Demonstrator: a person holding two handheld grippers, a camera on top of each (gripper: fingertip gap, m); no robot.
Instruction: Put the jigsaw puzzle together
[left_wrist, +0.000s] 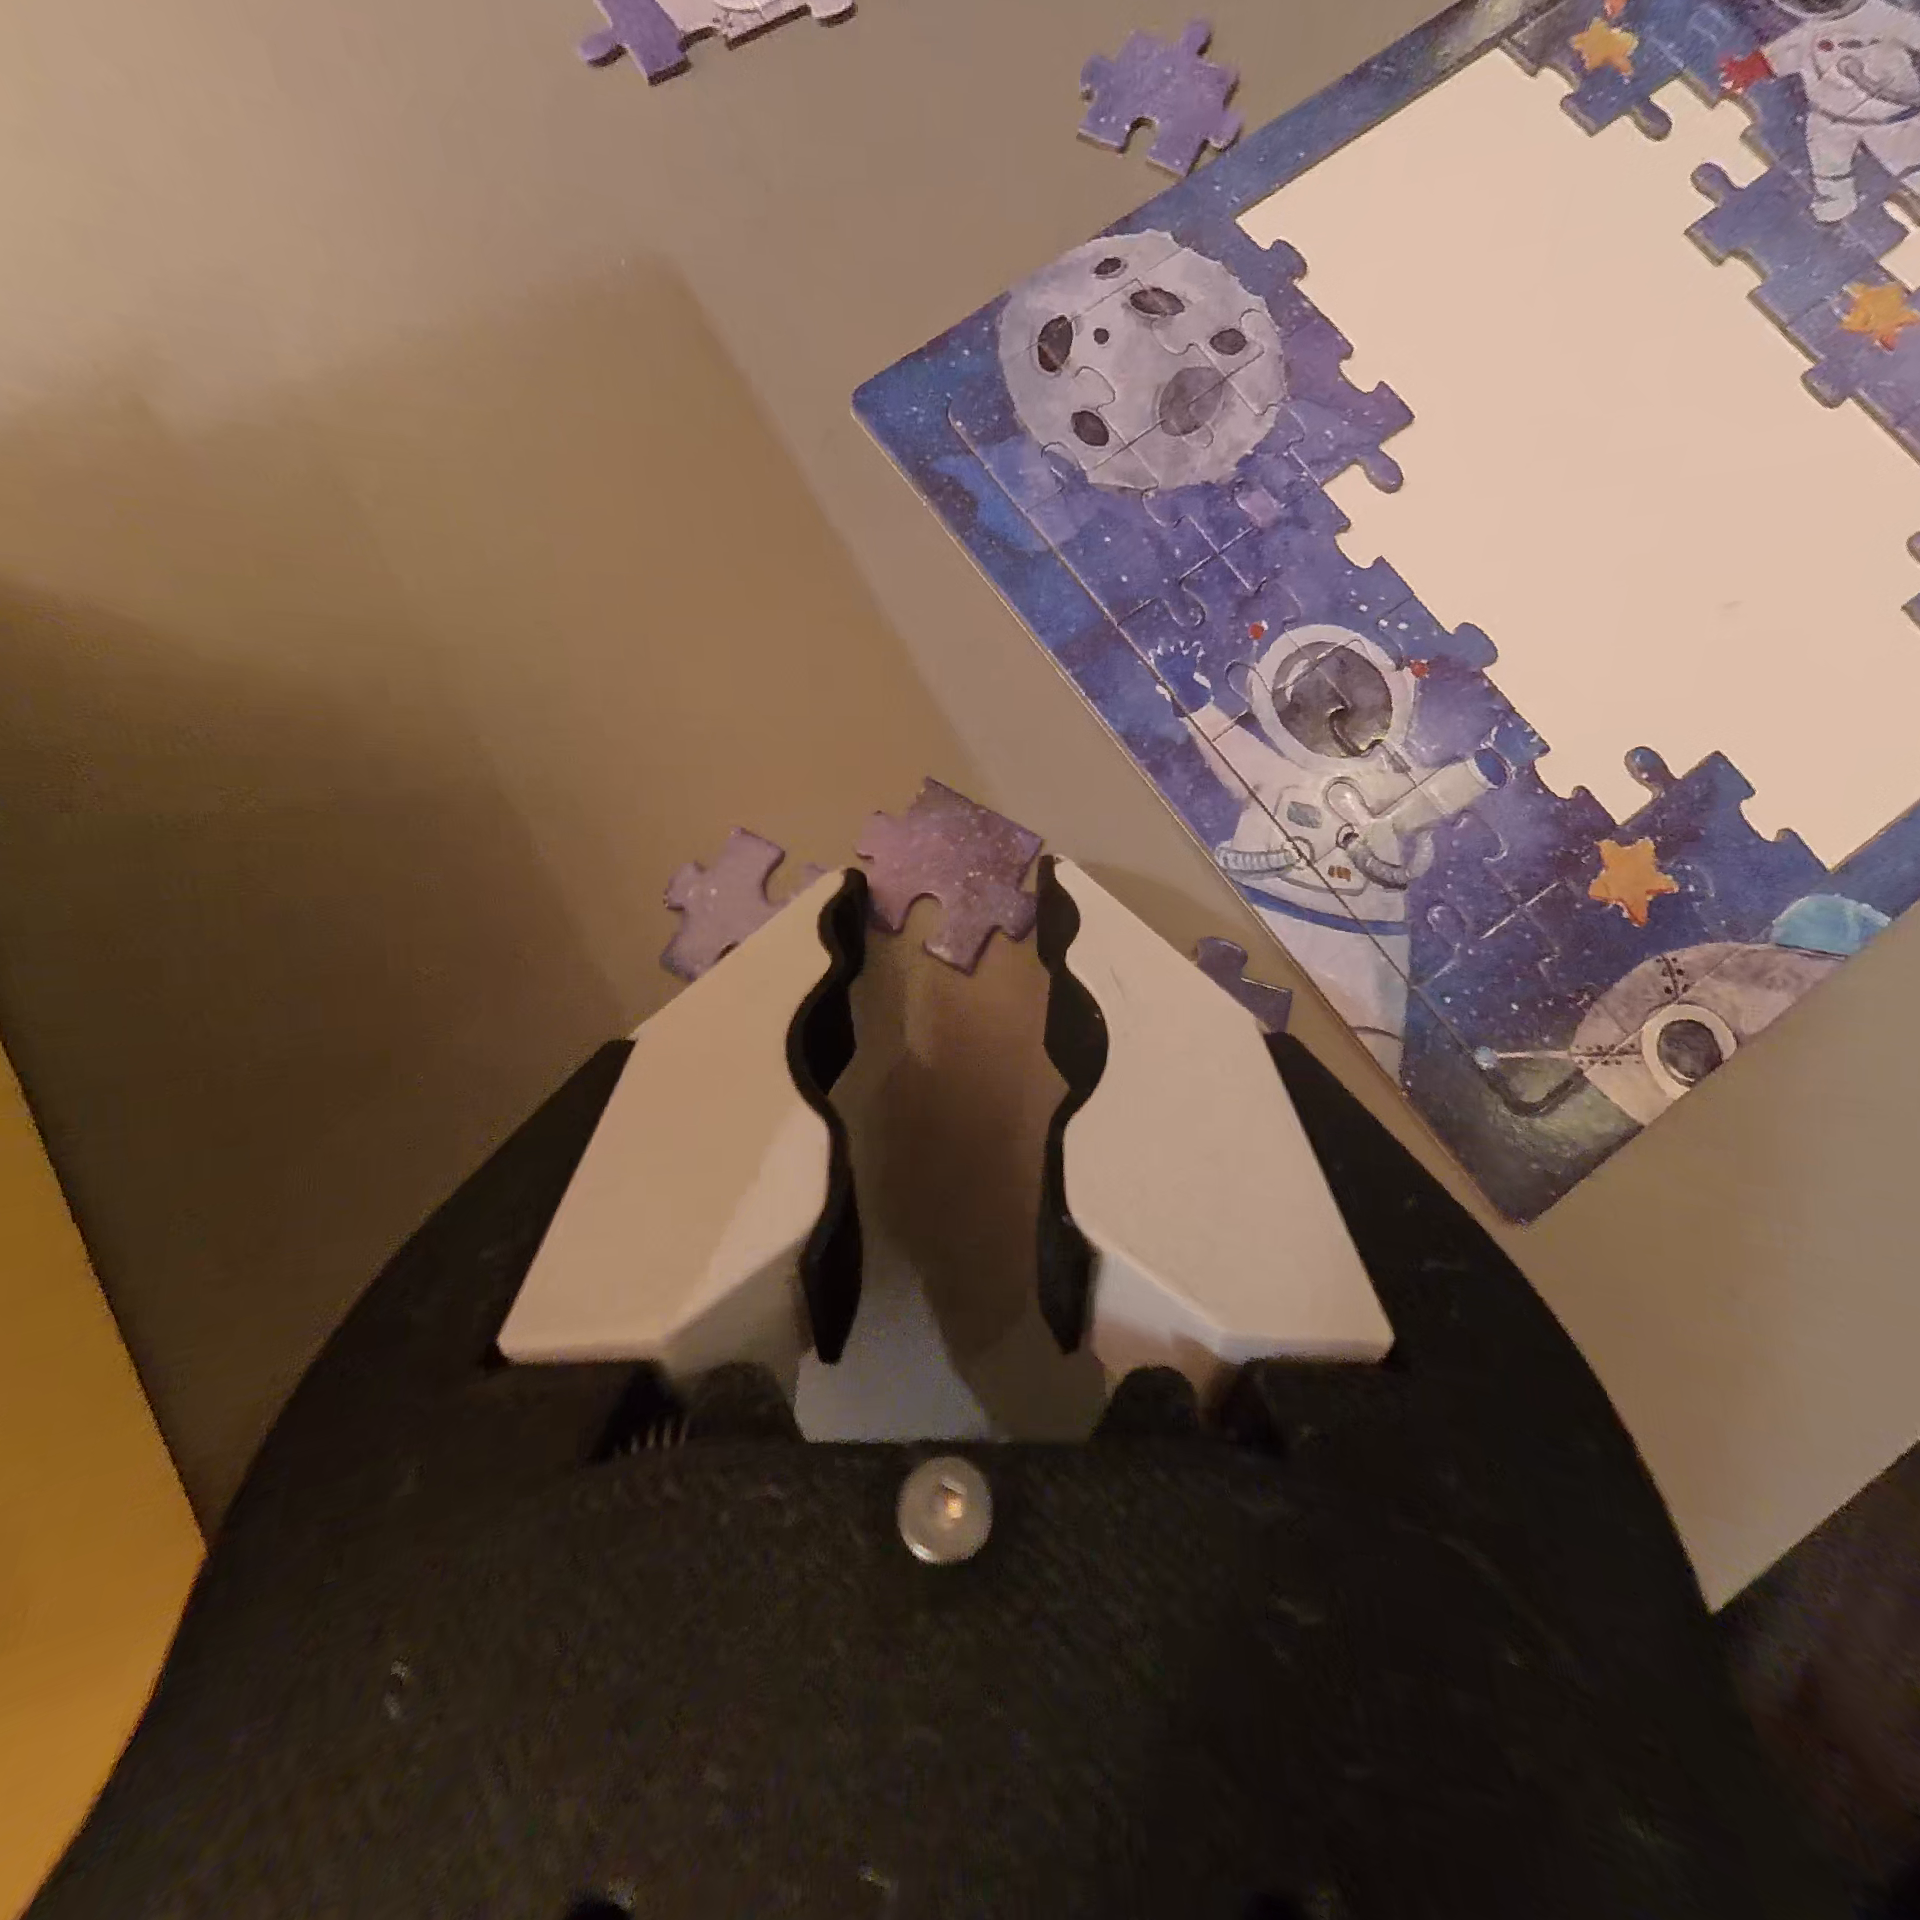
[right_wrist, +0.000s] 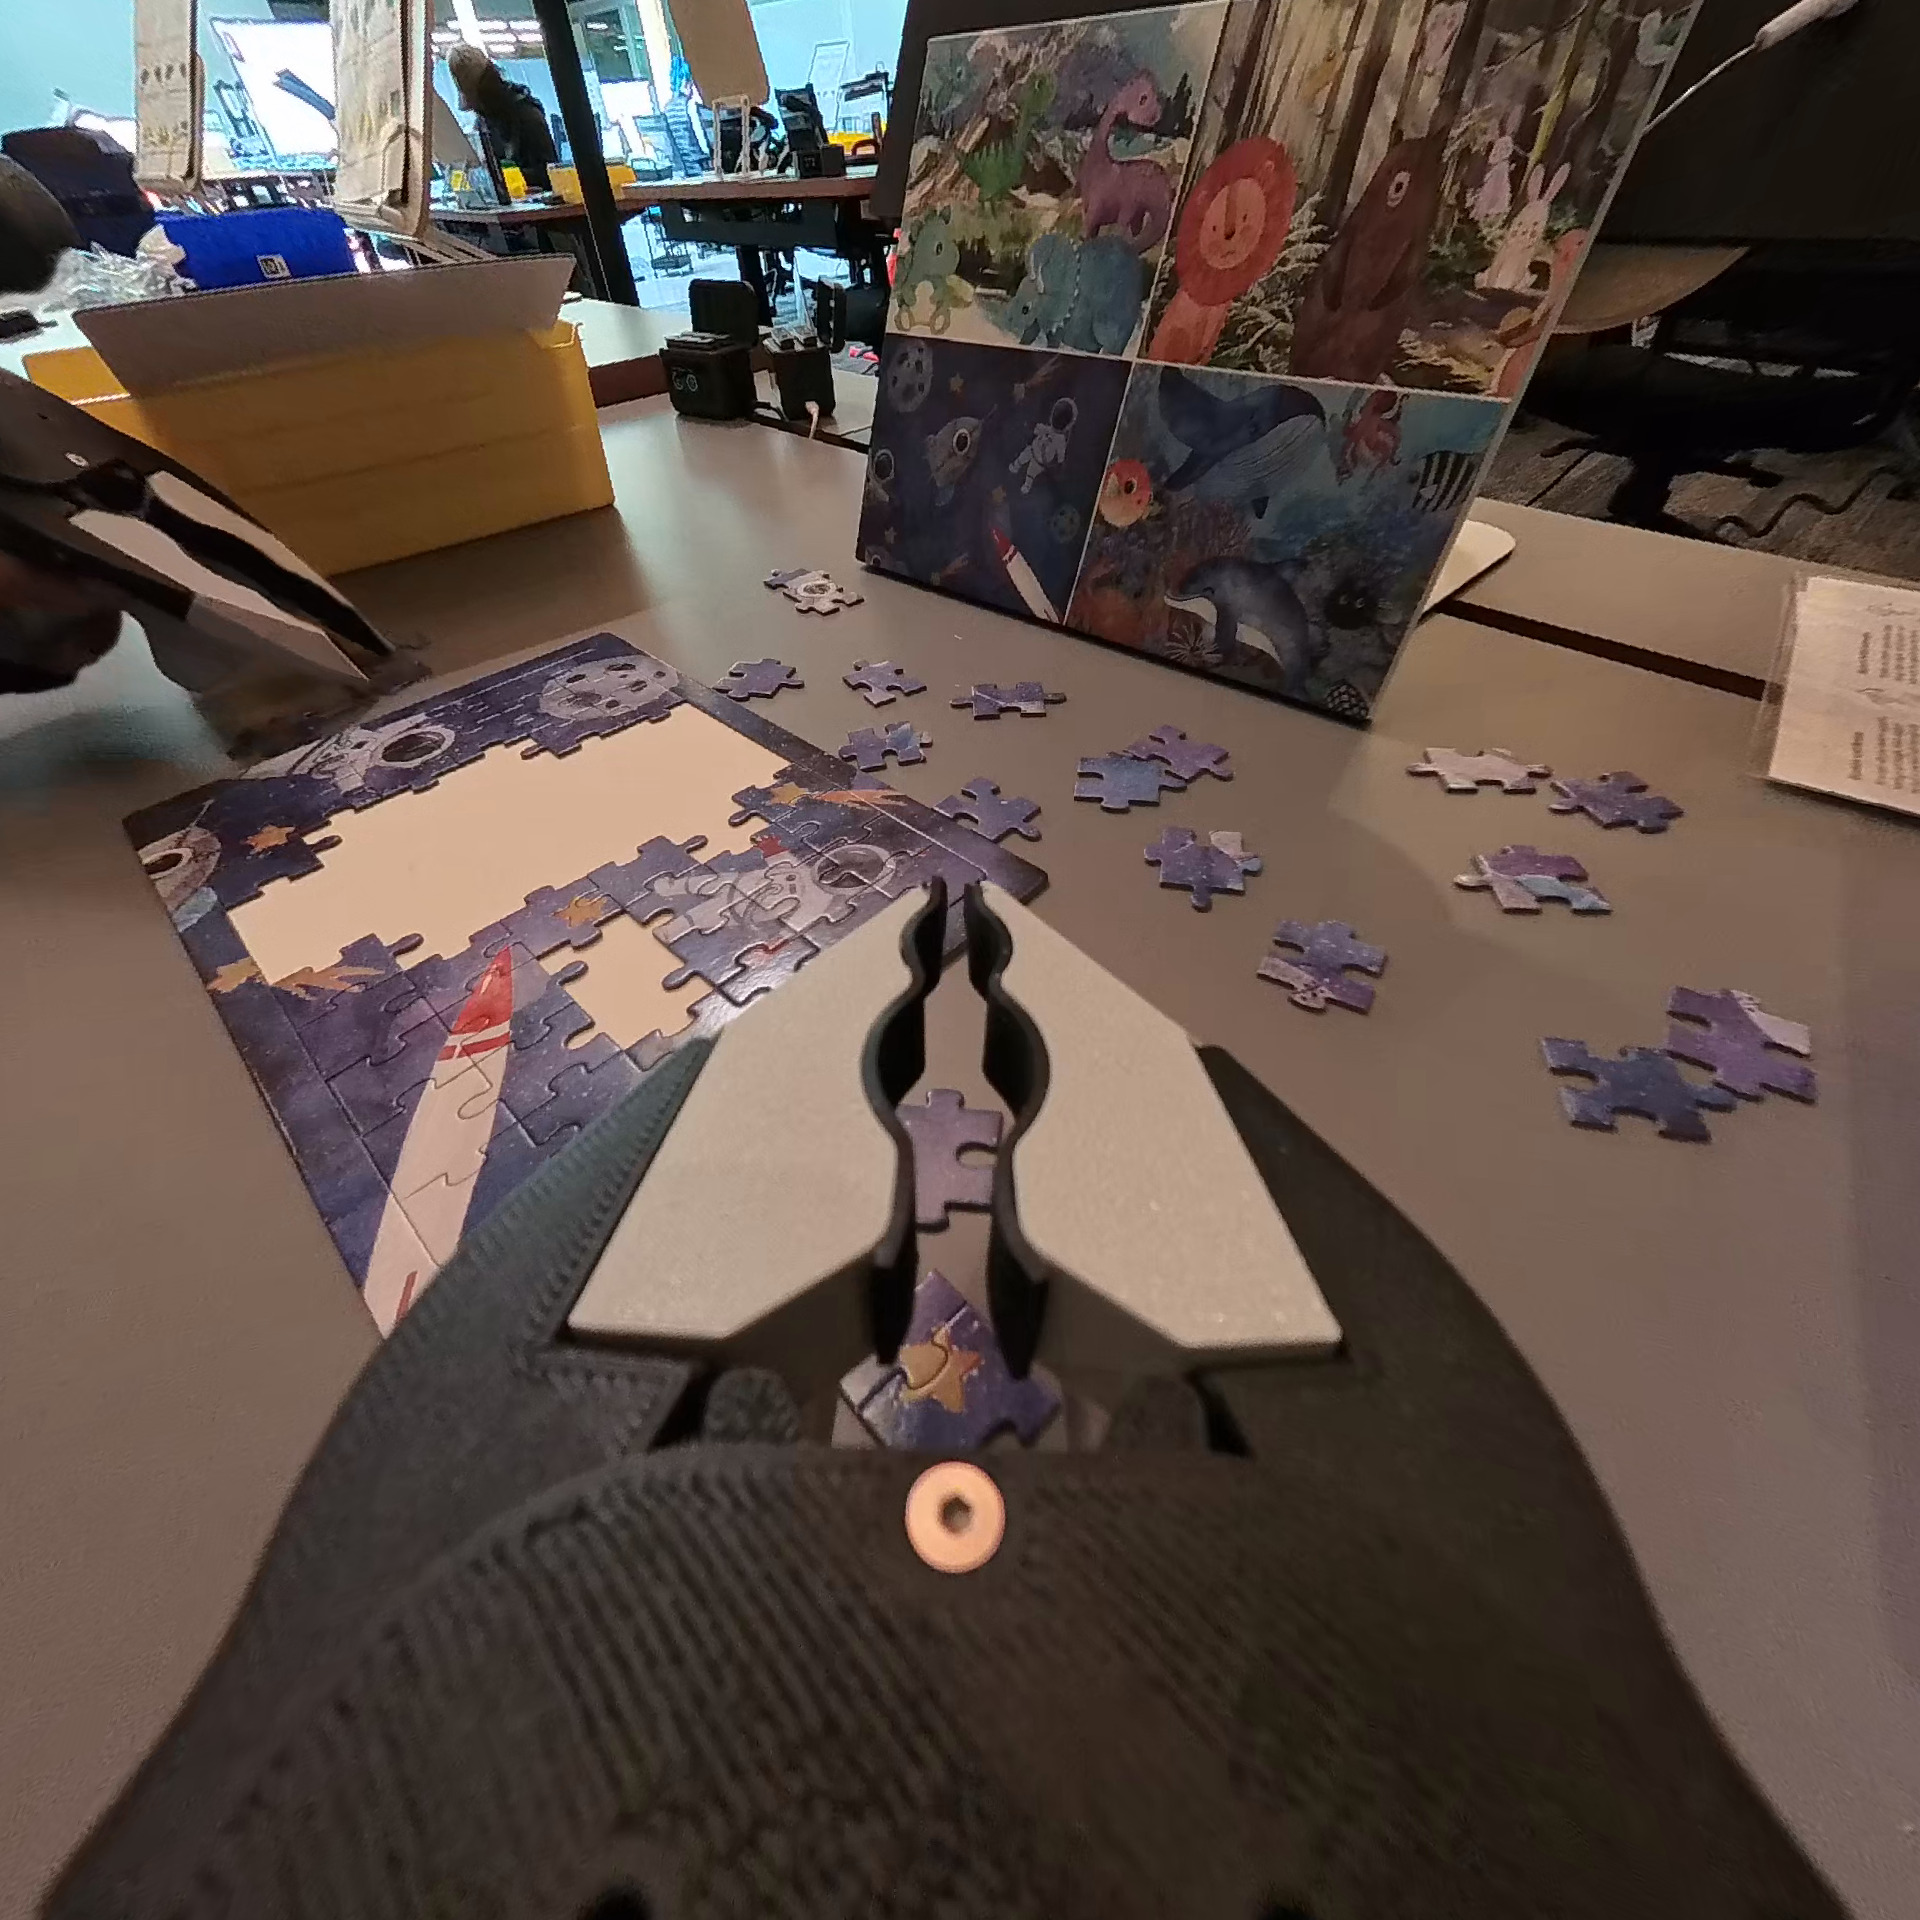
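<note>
Purple puzzle piece (left_wrist: 951, 883) is sitting between your left gripper's (left_wrist: 951, 894) half-open fingers; your right gripper (right_wrist: 954, 904) is hovering nearly closed, gripping nothing, over the puzzle board (right_wrist: 520, 831).

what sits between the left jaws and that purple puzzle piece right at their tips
Nothing visible does: the purple puzzle piece lies on the table right between the left gripper's parted jaws, tips flanking it.

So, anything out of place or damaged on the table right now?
Nothing looks damaged. The space puzzle lies flat, part-filled. Loose pieces are scattered beside it, a few overlapping. One purple piece sits between the left gripper's open fingers.
</note>
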